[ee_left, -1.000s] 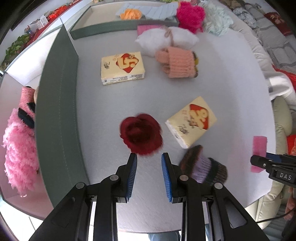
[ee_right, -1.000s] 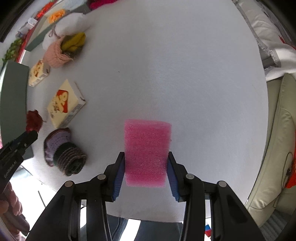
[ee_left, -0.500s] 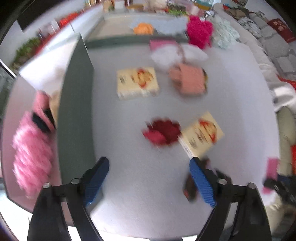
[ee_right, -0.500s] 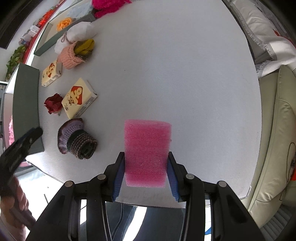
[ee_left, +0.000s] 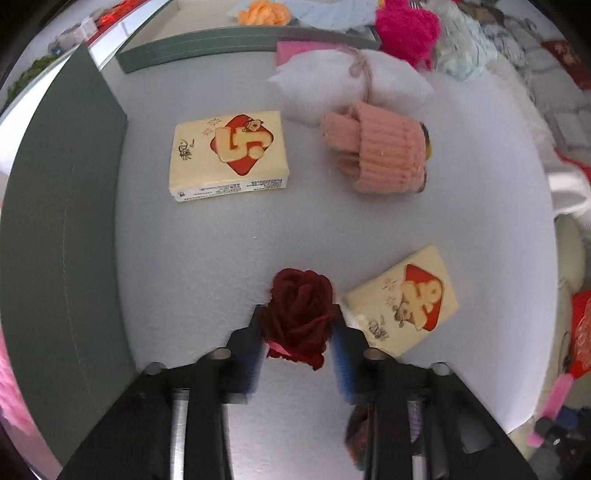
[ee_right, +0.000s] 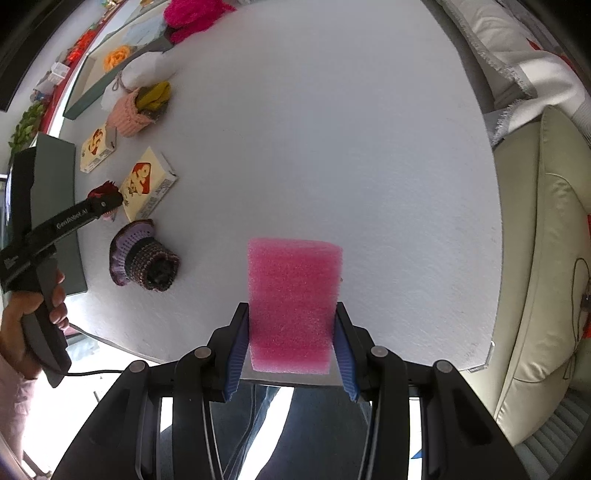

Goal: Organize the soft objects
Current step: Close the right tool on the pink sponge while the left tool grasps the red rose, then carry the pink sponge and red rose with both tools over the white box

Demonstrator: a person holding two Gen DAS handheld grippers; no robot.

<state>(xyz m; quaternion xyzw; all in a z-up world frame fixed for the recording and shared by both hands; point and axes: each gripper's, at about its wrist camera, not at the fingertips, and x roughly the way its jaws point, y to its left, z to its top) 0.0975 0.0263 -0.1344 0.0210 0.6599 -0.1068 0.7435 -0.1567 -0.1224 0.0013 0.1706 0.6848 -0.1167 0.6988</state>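
A dark red fabric rose (ee_left: 300, 316) lies on the white table between the fingers of my left gripper (ee_left: 298, 332), whose blue pads touch its sides; it also shows in the right wrist view (ee_right: 104, 191). My right gripper (ee_right: 291, 343) is shut on a pink foam sponge (ee_right: 293, 302) and holds it above the table's near edge. A knitted purple-brown hat (ee_right: 146, 260) lies left of the sponge. A pink knitted pouch (ee_left: 376, 149), a white pillow (ee_left: 351, 83) and two yellow tissue packs (ee_left: 229, 155) (ee_left: 406, 301) lie on the table.
A dark green box wall (ee_left: 62, 221) stands along the left, and a second green tray (ee_left: 207, 48) at the back holds an orange flower (ee_left: 258, 14) and blue cloth. Magenta yarn (ee_left: 406, 26) lies at the back right. A sofa (ee_right: 543, 240) is beyond the table's right edge.
My left gripper opened wide, moved forward over the rose, then closed its fingers around it. My right gripper kept hold of the pink sponge and rose a little.
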